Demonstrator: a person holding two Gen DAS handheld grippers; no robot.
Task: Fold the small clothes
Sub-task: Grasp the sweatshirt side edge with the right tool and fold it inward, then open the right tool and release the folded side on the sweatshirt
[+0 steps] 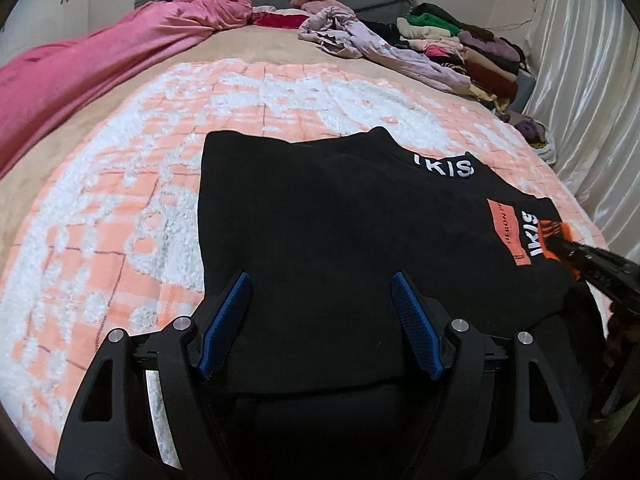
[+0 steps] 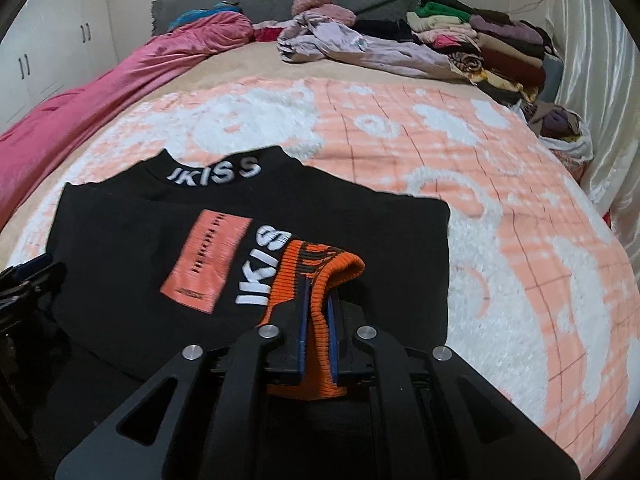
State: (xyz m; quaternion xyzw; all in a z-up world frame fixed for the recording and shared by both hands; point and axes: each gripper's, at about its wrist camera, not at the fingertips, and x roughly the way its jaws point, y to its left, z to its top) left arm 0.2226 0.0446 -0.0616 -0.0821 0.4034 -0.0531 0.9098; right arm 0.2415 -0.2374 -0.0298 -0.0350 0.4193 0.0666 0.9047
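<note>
Clamped between the pads of my right gripper [image 2: 318,300] is the orange ribbed cuff [image 2: 320,264], lying over the black sweater's [image 2: 132,216] right side; my left gripper [image 1: 322,292] hangs spread and empty above its near hem. Sweater runs collar-away on the peach blanket [image 2: 520,220]. Beyond, nothing blocks: loose lilac garment [image 2: 360,50], folded stack [image 2: 504,48].

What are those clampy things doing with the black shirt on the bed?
A person is folding a black top that lies on the peach and white blanket. The right tool is pinching the top's orange striped cuff, which is pulled over the front of the shirt. The left tool is open above the near part of the top, holding nothing. More clothes are piled at the far end of the bed.
</note>
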